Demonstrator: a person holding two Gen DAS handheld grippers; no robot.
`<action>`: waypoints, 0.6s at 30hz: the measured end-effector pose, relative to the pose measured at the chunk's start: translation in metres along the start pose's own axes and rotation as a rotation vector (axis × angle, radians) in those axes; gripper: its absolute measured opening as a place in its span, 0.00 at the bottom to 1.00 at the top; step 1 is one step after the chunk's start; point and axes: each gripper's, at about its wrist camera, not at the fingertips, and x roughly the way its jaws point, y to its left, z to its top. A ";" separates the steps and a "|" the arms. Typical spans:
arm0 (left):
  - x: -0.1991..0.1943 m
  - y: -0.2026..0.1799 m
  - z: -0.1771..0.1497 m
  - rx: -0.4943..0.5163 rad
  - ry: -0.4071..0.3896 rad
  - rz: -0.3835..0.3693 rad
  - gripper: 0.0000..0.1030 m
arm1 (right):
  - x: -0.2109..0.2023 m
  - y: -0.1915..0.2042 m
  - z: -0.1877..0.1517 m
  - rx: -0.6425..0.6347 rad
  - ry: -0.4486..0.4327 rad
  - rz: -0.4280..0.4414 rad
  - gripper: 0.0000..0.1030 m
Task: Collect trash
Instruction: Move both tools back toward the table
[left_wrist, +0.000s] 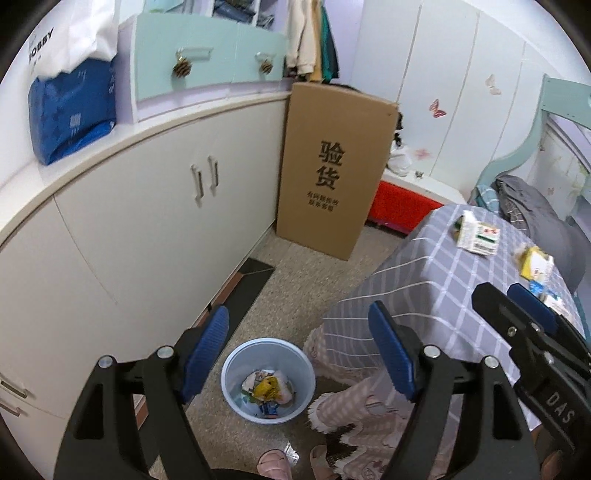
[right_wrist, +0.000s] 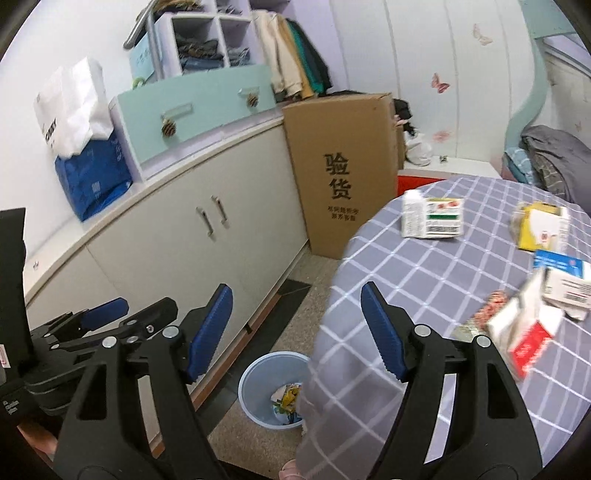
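Note:
A pale blue waste bin (left_wrist: 236, 384) stands on the floor with several scraps of trash inside; it also shows in the right wrist view (right_wrist: 255, 391), partly hidden by the tablecloth. My left gripper (left_wrist: 299, 350) is open and empty, held above the bin. My right gripper (right_wrist: 295, 328) is open and empty at the table's left edge, and it shows in the left wrist view (left_wrist: 517, 306). On the checked table (right_wrist: 424, 280) lie a white and green carton (right_wrist: 432, 218), a yellow box (right_wrist: 539, 227), a blue and white box (right_wrist: 561, 277) and a red and white packet (right_wrist: 521, 336).
White cabinets (left_wrist: 140, 229) run along the left. A tall cardboard box (left_wrist: 332, 170) stands on the floor behind the bin. A small wrapper (left_wrist: 291, 452) lies on the floor by the person's slippers (left_wrist: 271, 461). A bed (left_wrist: 532, 199) lies behind the table.

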 end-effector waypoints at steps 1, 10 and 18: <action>-0.005 -0.007 0.000 0.010 -0.007 -0.006 0.74 | -0.004 -0.004 0.001 0.007 -0.006 -0.003 0.70; -0.024 -0.088 -0.008 0.143 -0.031 -0.078 0.76 | -0.056 -0.076 0.001 0.088 -0.061 -0.091 0.71; -0.004 -0.171 -0.025 0.329 0.024 -0.153 0.76 | -0.092 -0.160 -0.007 0.188 -0.075 -0.209 0.72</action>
